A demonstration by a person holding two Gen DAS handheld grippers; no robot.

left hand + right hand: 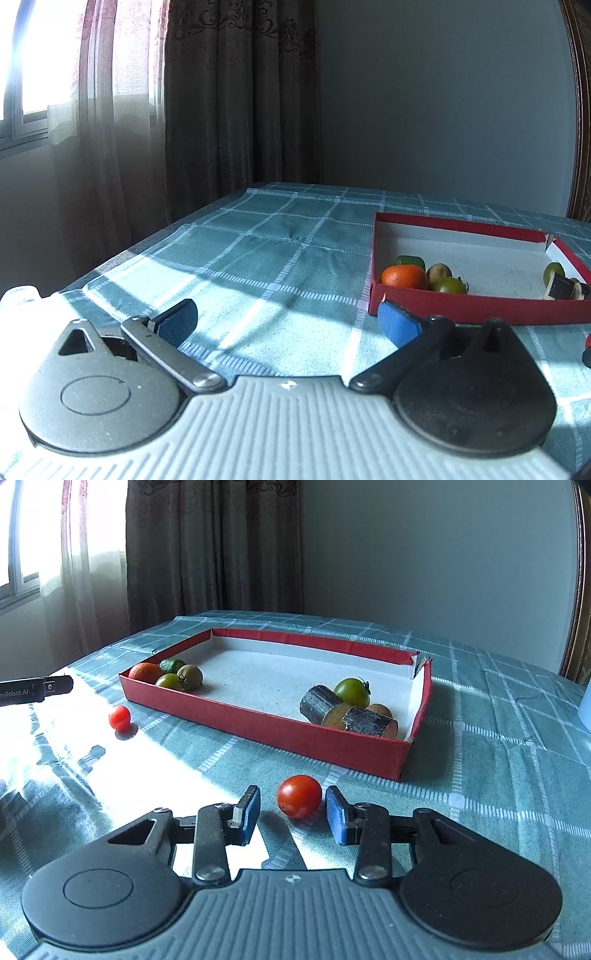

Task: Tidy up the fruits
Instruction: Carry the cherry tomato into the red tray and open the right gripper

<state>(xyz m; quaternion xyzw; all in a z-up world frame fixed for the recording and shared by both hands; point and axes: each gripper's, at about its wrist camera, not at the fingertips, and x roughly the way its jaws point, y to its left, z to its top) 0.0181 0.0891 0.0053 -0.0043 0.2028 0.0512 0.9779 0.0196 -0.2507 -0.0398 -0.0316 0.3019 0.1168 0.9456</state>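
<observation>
A red cardboard tray (pixel 258 723) sits on the checked cloth. Inside it, at its left end, are an orange (pixel 144 672) and small green fruits (pixel 170 681); at its right end are a green tomato (pixel 352 691) and dark sugarcane pieces (pixel 354 716). A red cherry tomato (pixel 299 796) lies on the cloth between my right gripper's (pixel 291 810) open fingers, untouched. A second red tomato (pixel 119 717) lies left of the tray. My left gripper (pixel 288 319) is open and empty, left of the tray (pixel 480 306).
The table's left edge (pixel 122 254) drops off toward curtains (pixel 221 110) and a window. Part of the left gripper's body (pixel 35 690) shows at the left of the right wrist view. Bright sunlight washes the near-left cloth.
</observation>
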